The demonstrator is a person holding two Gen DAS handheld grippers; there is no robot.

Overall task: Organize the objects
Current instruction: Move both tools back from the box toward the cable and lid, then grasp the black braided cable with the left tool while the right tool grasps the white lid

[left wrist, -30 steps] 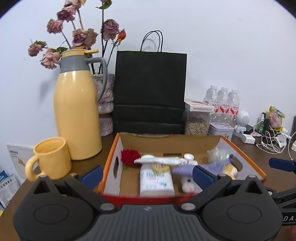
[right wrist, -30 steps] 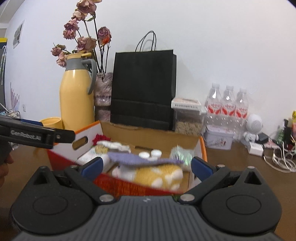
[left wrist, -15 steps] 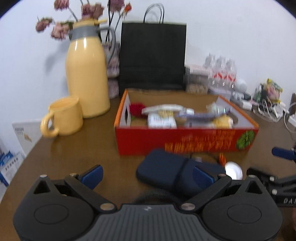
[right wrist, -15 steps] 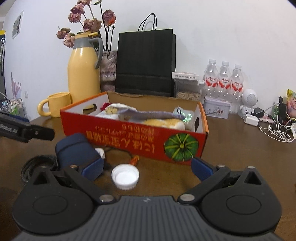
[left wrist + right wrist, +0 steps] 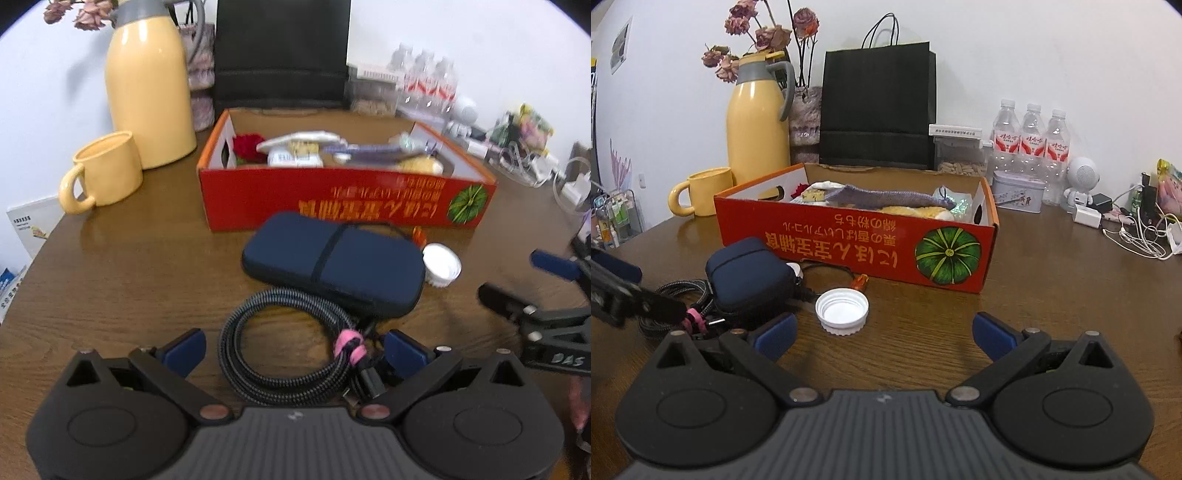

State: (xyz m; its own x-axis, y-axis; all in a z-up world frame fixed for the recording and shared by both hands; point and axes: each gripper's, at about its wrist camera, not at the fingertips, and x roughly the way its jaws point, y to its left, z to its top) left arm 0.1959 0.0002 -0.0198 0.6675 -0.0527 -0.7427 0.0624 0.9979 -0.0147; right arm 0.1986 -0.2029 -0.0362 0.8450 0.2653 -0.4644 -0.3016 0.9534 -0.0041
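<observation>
Left wrist view: red box [image 5: 332,199] at 12 o'clock already holds several items. Coiled cable [image 5: 291,347], navy case [image 5: 332,262] and white cap [image 5: 441,264] remain outside, judging by their places; left gripper [image 5: 293,349] and right gripper [image 5: 882,334] both have jaws spread, holding nothing.

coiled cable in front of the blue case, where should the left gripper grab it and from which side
Probably at the pink tie on the braided cable, where the loops are bundled into one graspable bunch. Come straight down from above: the coil lies flat on the table, and the open left gripper already straddles it.

Left wrist view looks steeply down, close over the coiled cable [image 5: 291,354] on the surface [image 5: 122,273], right wrist view sits lower and level, both facing and sharing the red box [image 5: 347,199] [image 5: 857,240].
</observation>
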